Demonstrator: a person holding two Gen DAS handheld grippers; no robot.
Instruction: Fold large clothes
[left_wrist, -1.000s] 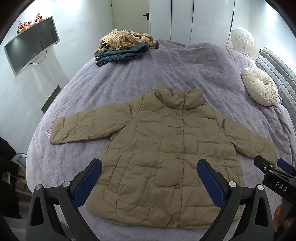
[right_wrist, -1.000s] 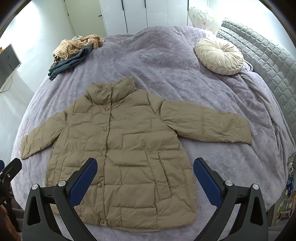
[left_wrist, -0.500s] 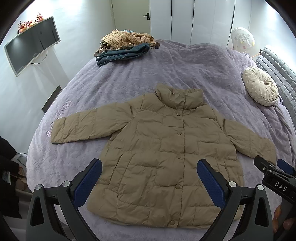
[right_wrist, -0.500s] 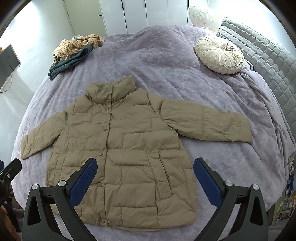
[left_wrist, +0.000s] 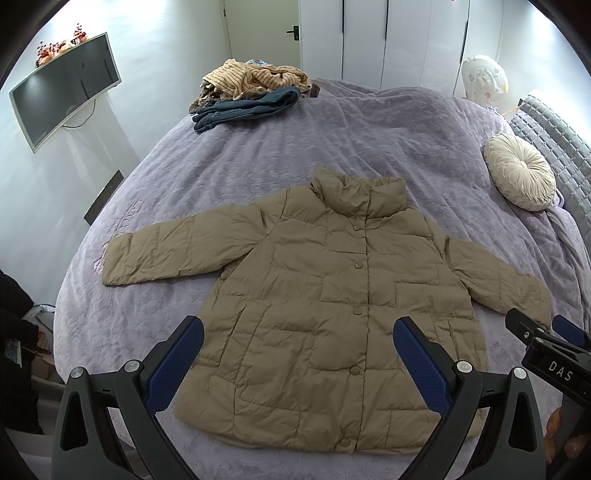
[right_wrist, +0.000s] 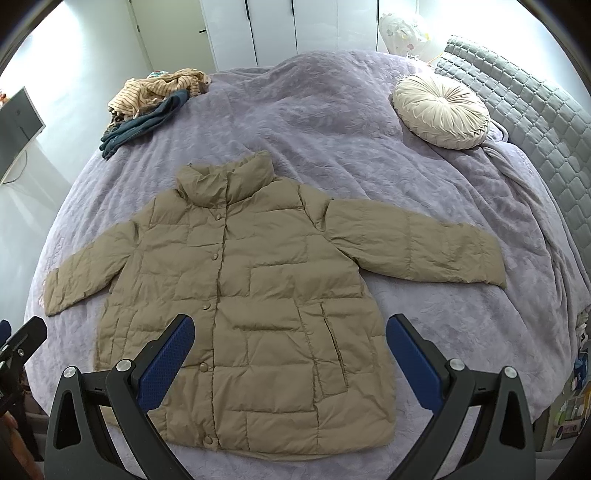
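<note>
We're hovering over the near edge of the bed (left_wrist: 369, 129), and the tan puffer jacket (left_wrist: 332, 314) lies spread flat on the purple bedspread, front side up, snaps closed down the middle, collar pointing toward the far edge. Both sleeves are stretched out to the sides, one reaching toward the left edge of the bed, the other toward the right edge. Its hem sits just short of the near edge.

Our left gripper (left_wrist: 297, 363) hangs above the lower part of the jacket with its fingers (left_wrist: 421, 363) spread wide, nothing between the blue pads. Our right gripper (right_wrist: 290, 360) is the same story: fingers (right_wrist: 166, 360) wide apart, empty, poised over the hem area on the jacket's pocket side. In the left view we catch the right gripper's tip at the right margin, near the cuff of the sleeve; whether it touches the fabric we cannot tell.

Over at the far left corner of the bed there's a pile of clothes (left_wrist: 251, 88), striped beige on top of dark blue, well apart from the jacket. A round cream cushion (right_wrist: 441, 110) rests near the right edge, by the grey quilted headboard (right_wrist: 532, 114). A wall-mounted screen (left_wrist: 62, 88) hangs beyond the left edge.
</note>
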